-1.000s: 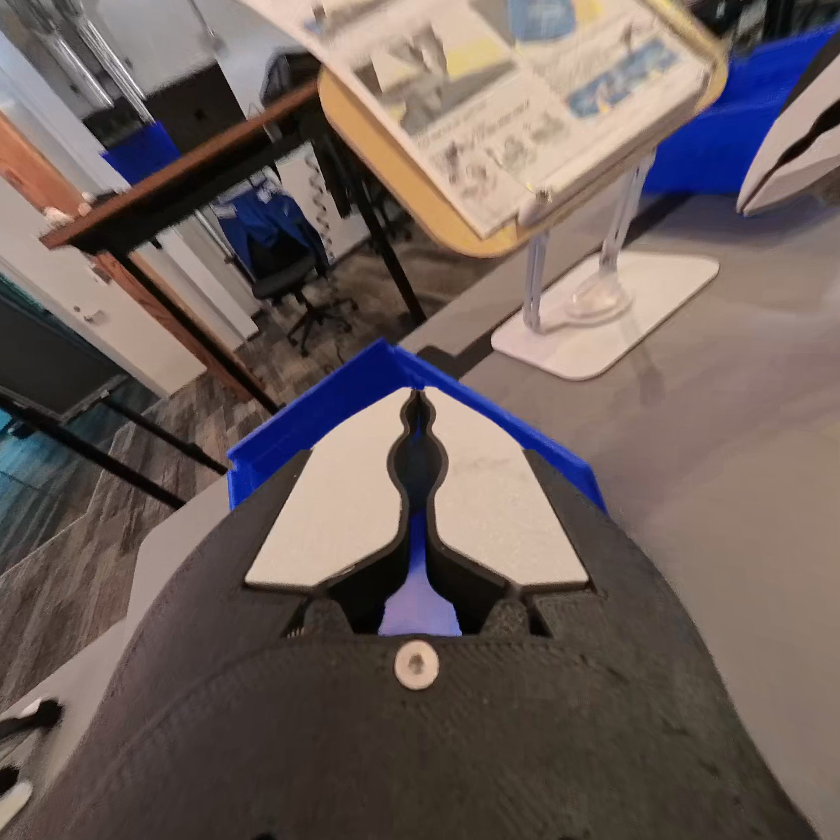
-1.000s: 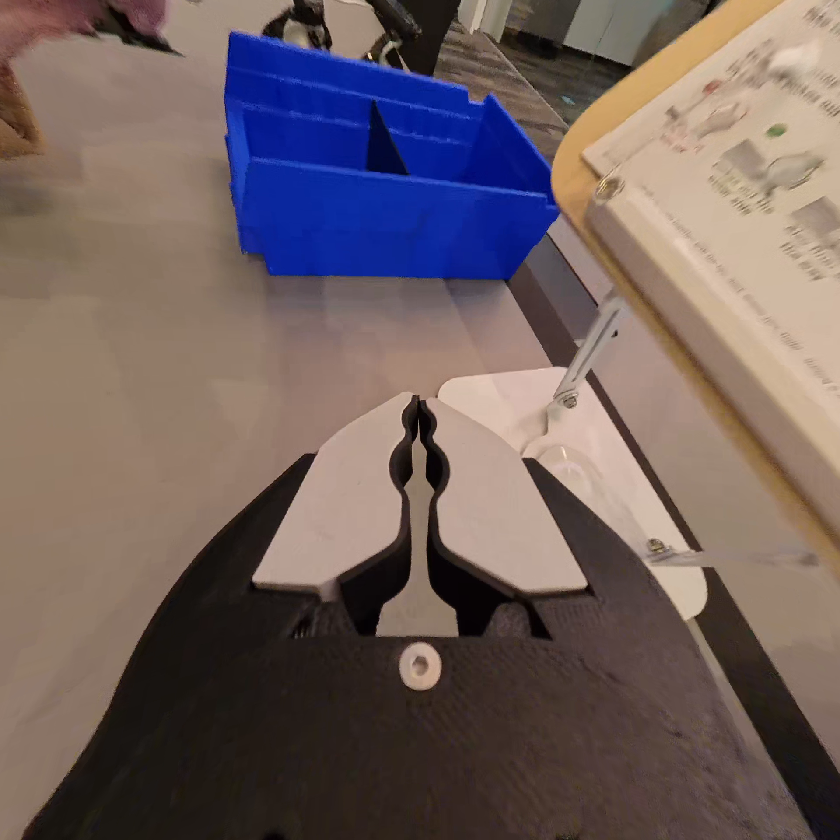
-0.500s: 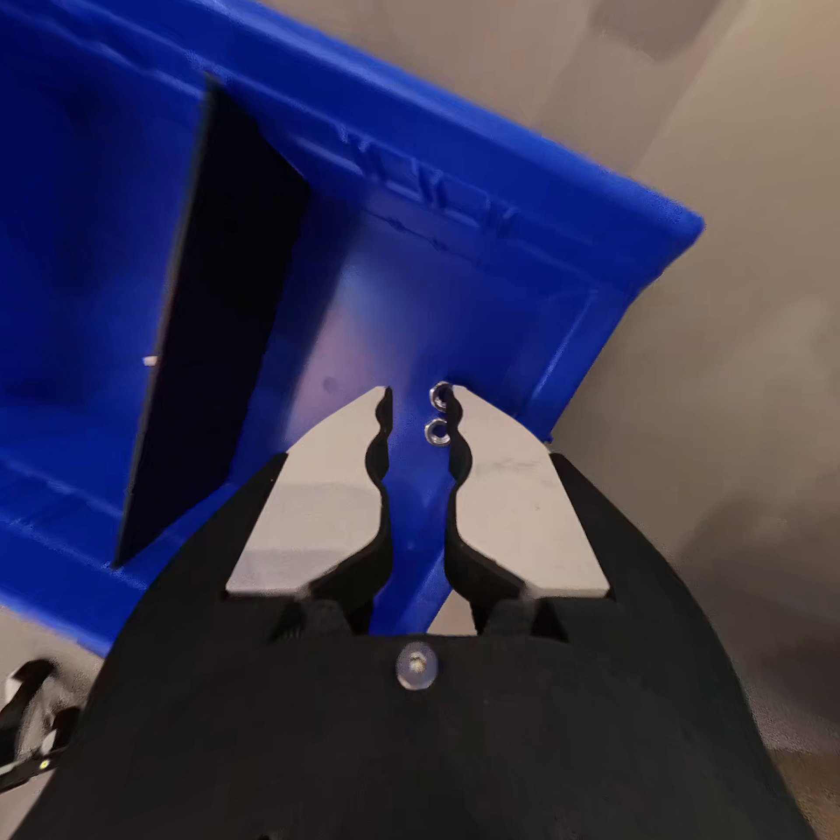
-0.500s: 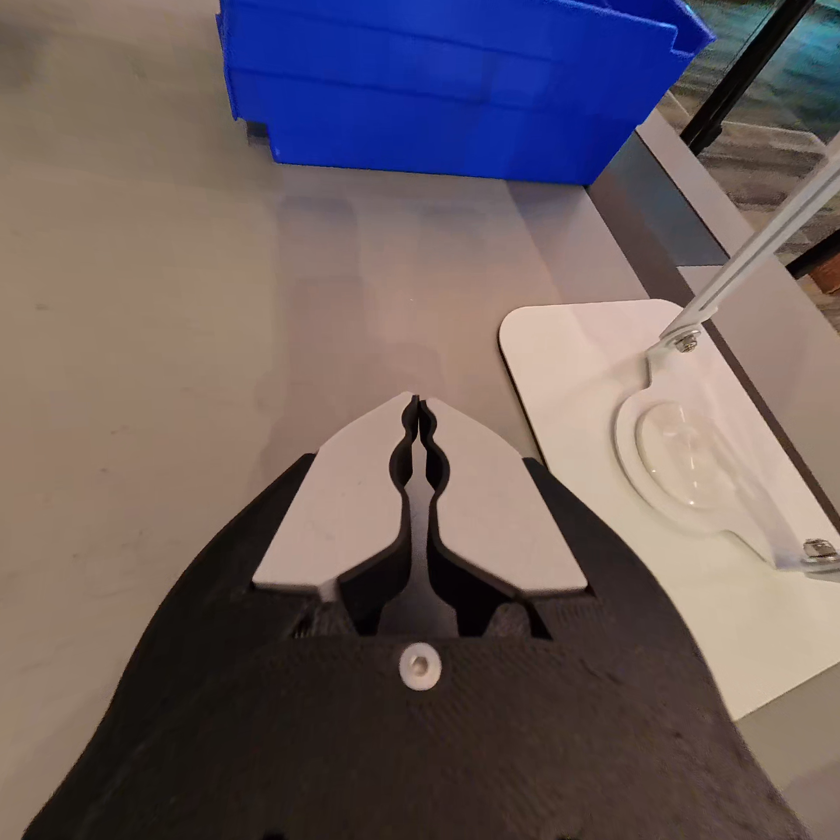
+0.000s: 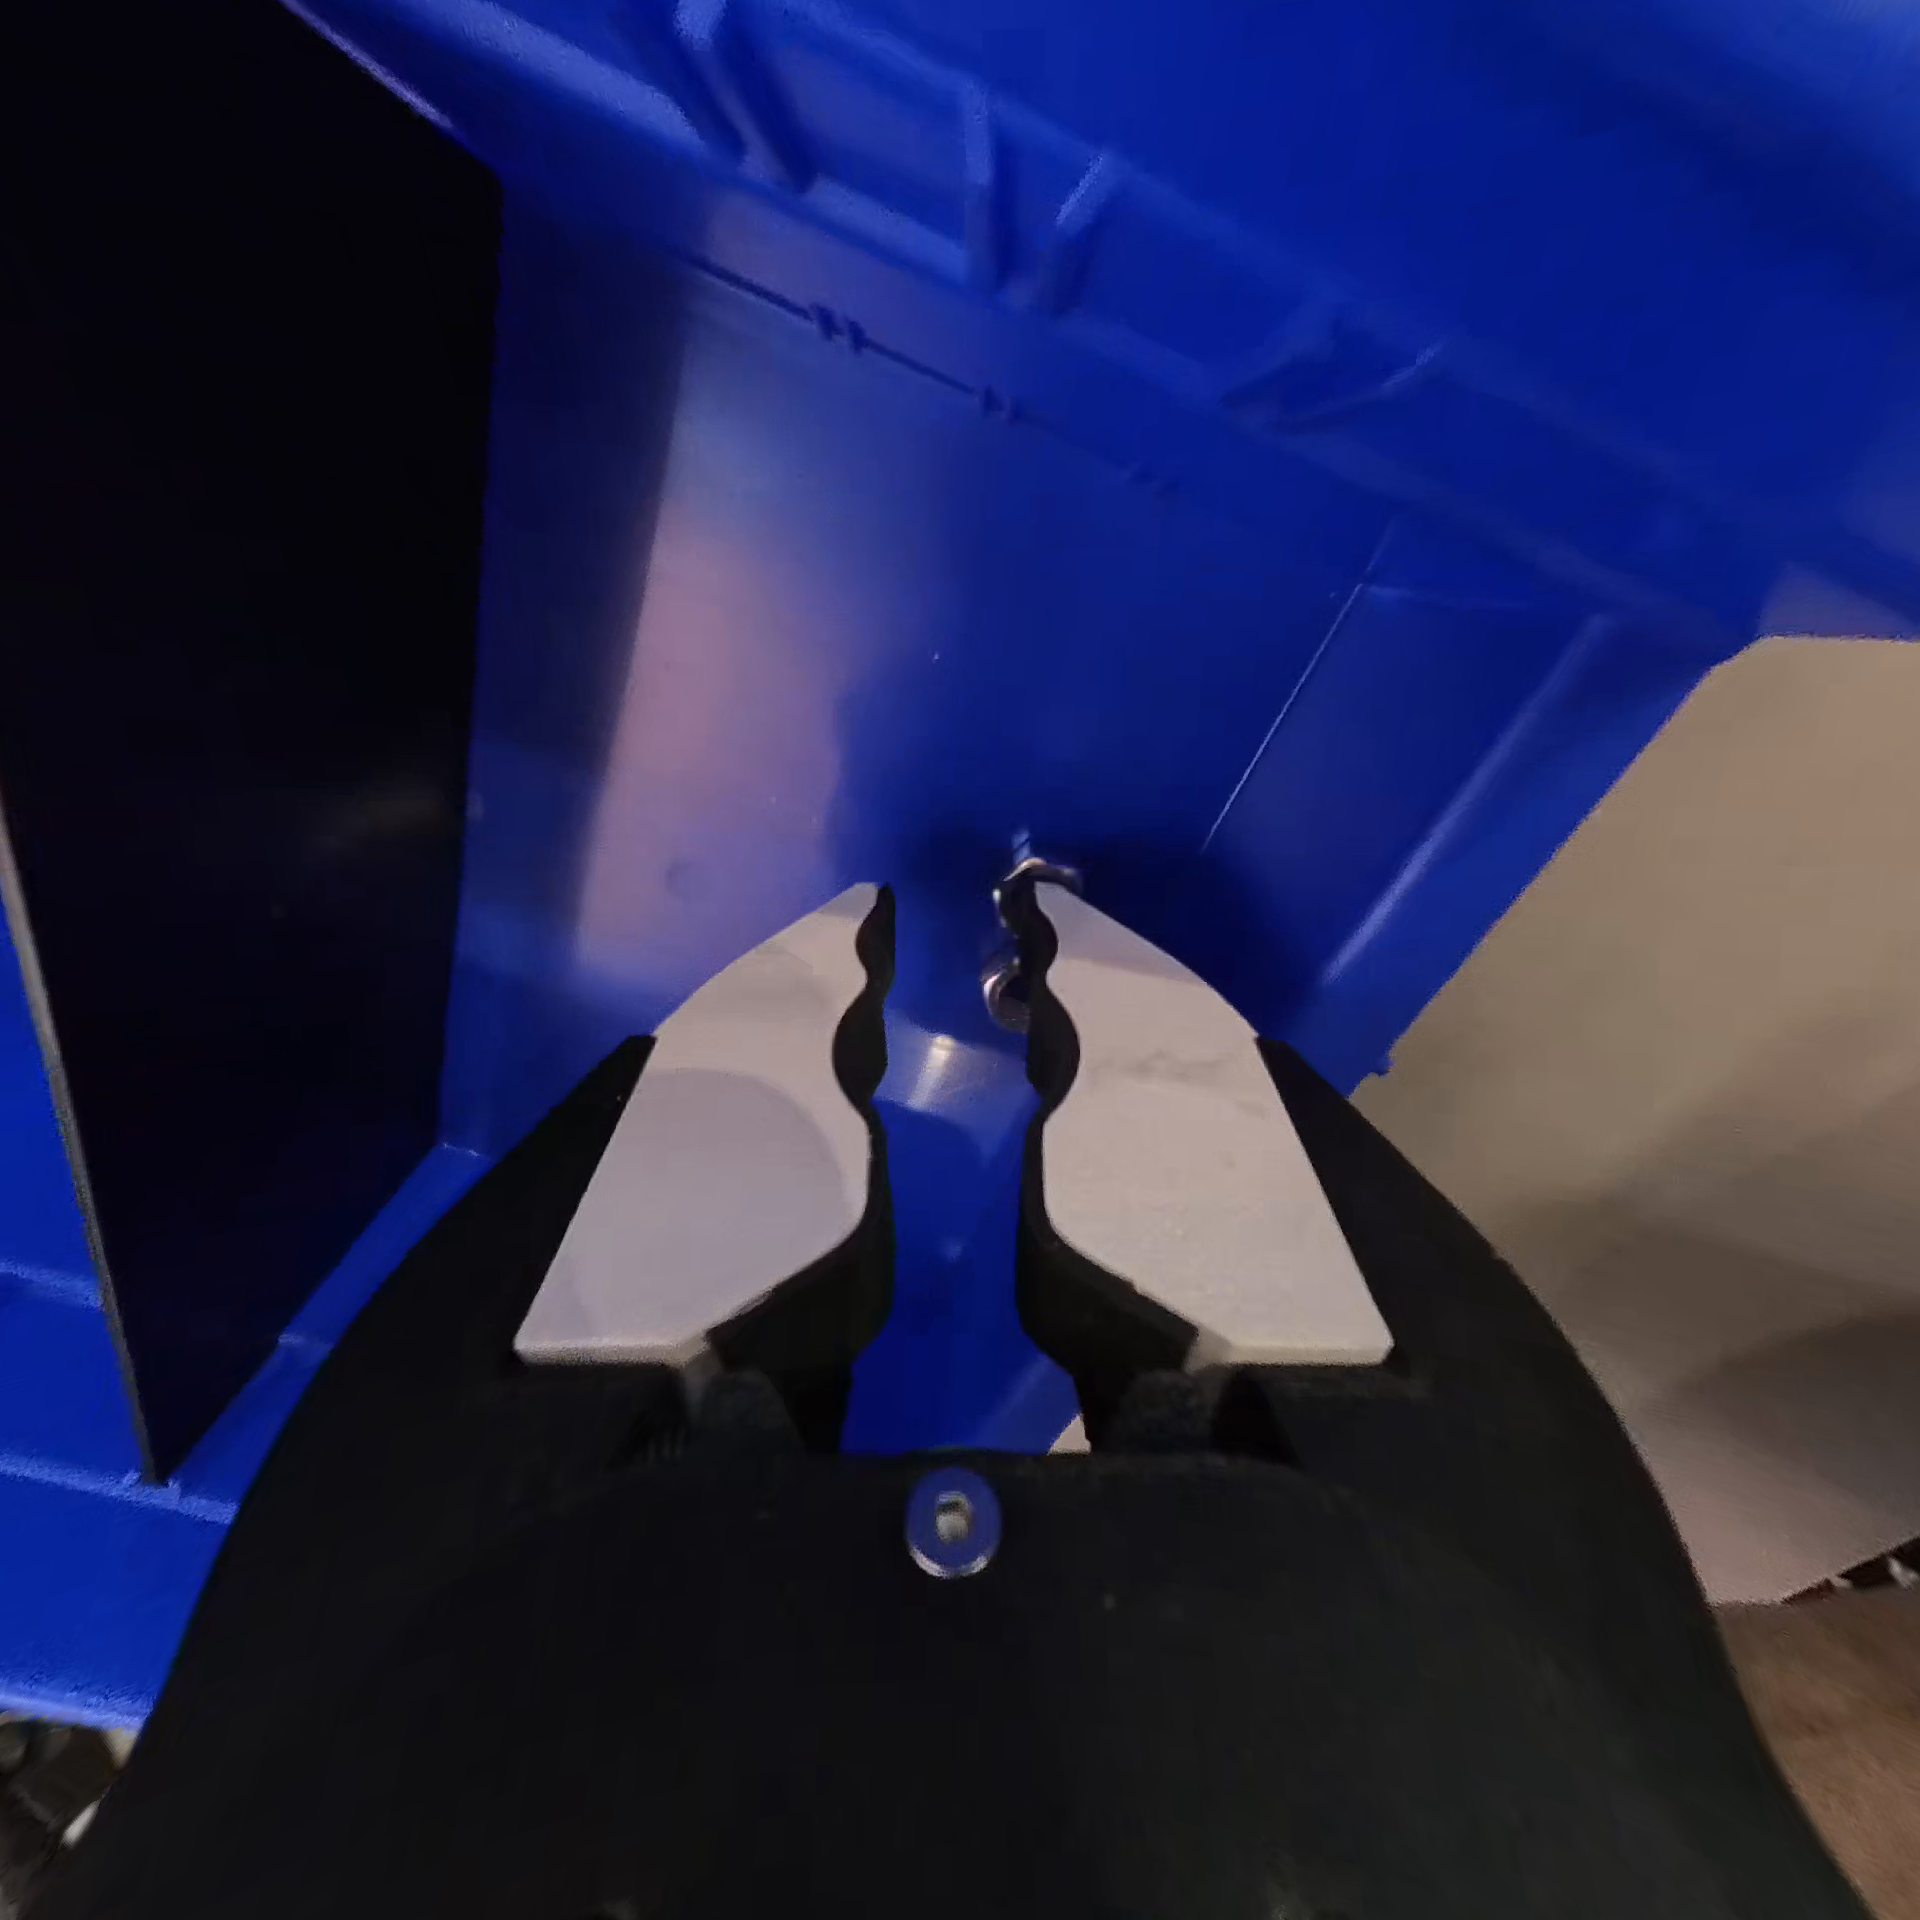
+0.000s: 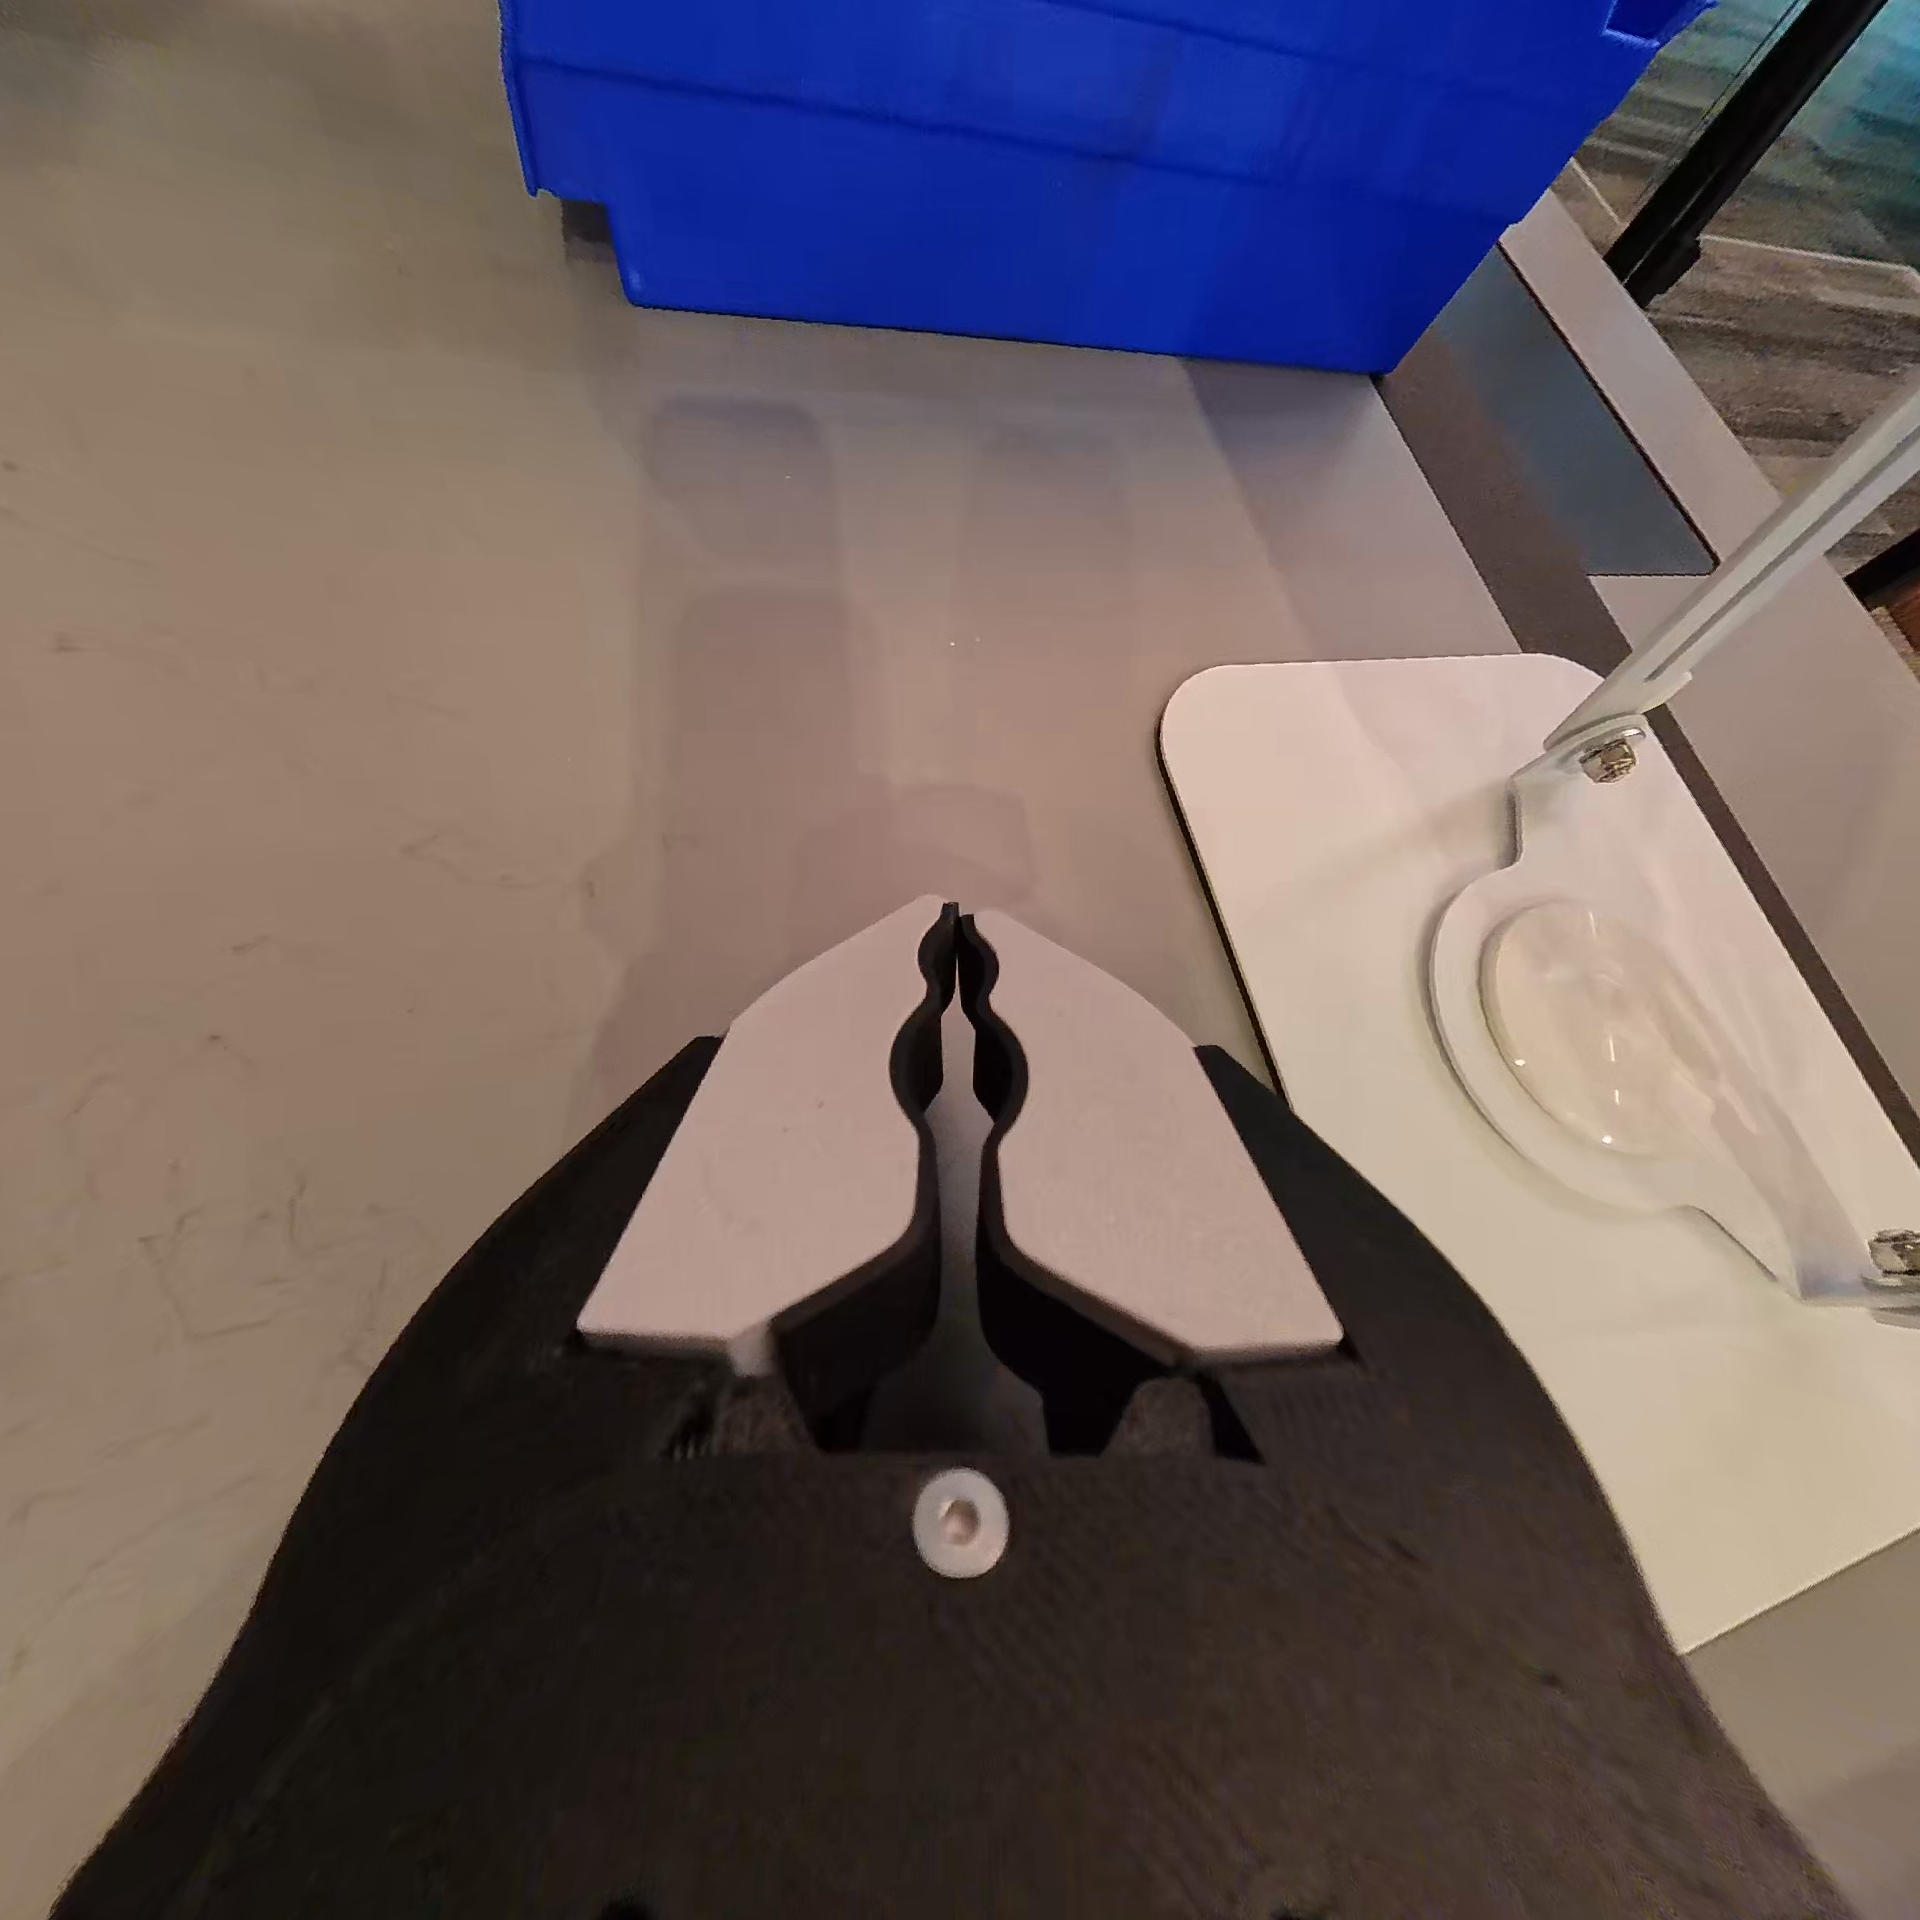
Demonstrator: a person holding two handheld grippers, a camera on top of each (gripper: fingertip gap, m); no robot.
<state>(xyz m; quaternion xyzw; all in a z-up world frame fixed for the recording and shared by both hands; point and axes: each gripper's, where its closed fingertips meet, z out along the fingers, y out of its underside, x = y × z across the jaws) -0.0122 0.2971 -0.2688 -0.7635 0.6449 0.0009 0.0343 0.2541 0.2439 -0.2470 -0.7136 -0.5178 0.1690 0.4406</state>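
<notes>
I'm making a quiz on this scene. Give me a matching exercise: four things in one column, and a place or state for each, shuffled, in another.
Things:
1. left hand-held gripper
2. right hand-held gripper
3. small metal rings
4. white stand base

States:
A. shut, holding nothing, over the grey table
B. flat on the table, right of the shut fingers
C. open inside the blue bin
D. on the bin floor, by the right fingertip

Pairs: 1-C, 2-A, 3-D, 4-B

The blue bin [image 5: 1039, 520] is glossy moulded plastic with a smooth floor that catches light, and its divider [image 5: 260, 727] is matt black. 2 small shiny metal rings [image 5: 1013, 935] lie inside. The tabletop [image 6: 364, 727] is smooth, faintly veined and semi-glossy. The stand base [image 6: 1351, 831] is glossy white, with a clear acrylic bracket [image 6: 1558, 997].
</notes>
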